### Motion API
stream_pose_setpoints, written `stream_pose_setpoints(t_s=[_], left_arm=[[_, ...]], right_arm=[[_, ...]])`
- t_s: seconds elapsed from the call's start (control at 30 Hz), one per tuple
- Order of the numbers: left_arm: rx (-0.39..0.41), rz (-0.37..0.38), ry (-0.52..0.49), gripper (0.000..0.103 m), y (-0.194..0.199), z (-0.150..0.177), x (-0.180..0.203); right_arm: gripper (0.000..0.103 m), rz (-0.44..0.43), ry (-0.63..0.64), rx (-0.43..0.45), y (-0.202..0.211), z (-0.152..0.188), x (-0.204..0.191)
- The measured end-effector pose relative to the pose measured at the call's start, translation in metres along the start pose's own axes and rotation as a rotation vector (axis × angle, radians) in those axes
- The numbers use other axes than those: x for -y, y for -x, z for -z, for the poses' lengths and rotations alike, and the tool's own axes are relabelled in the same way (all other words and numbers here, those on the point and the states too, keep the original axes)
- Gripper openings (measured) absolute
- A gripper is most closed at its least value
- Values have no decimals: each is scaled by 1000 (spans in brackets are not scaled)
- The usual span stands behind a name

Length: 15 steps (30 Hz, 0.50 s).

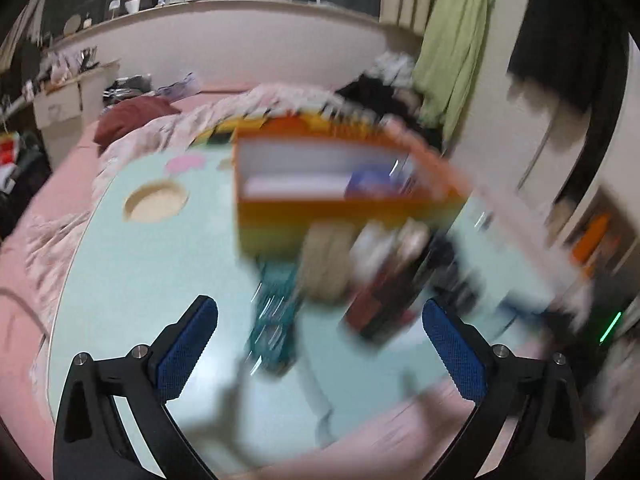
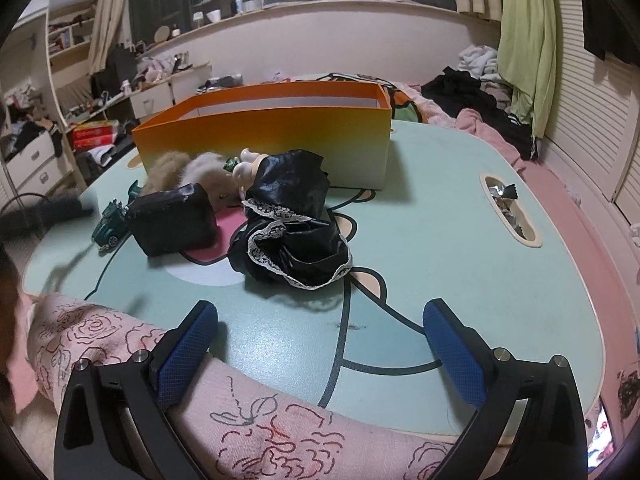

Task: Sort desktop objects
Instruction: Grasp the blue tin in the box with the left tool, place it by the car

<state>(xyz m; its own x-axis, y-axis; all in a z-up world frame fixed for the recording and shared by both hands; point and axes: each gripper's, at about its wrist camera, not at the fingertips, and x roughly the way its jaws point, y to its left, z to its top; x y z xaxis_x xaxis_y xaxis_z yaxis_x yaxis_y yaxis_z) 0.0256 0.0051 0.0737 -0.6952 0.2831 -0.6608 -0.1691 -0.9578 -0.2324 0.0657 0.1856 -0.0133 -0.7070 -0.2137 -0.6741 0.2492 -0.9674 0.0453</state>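
Loose objects lie clustered on the pale green table (image 2: 420,240), just in front of the orange box (image 2: 264,136): a doll in a black lace-trimmed dress (image 2: 292,216), its pale head toward the box; a fluffy beige piece (image 2: 184,172) touching the box wall; a black squarish pouch (image 2: 172,220); and a small green toy truck (image 2: 110,228) at the left edge of the group. Right gripper (image 2: 320,332) hangs over the near table edge, jaws spread wide, nothing between them; a rose-printed pink cloth (image 2: 260,420) lies beneath it. Left gripper (image 1: 320,332) likewise stands wide apart and empty; its view is heavily motion-blurred. Step in hand appears to be the approach to a first pick. The doll's dress sits nearest the right gripper; best to come down over the bunched skirt, straddle it fully, and close on cloth plus body so it does not slip. The truck suits the left side; grip it across its narrow width. Box interior: white walls visible from the right view, contents hidden; the blurred left view hints at a bluish item (image 1: 368,184) inside, unidentifiable. An oval table cut-out (image 2: 512,212) holds crumpled wrappers.
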Motion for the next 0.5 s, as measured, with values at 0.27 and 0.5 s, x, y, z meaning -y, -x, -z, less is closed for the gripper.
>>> stream_pose_setpoints(t_s=[0.27,0.5], left_arm=[[-338,31,152,82,-118,-114,34],[-499,-98,243,81,-213,-122,55]], right_arm=[[103,-4,0,4,1,0,1],[103,-7,0,6,2,-1,0]])
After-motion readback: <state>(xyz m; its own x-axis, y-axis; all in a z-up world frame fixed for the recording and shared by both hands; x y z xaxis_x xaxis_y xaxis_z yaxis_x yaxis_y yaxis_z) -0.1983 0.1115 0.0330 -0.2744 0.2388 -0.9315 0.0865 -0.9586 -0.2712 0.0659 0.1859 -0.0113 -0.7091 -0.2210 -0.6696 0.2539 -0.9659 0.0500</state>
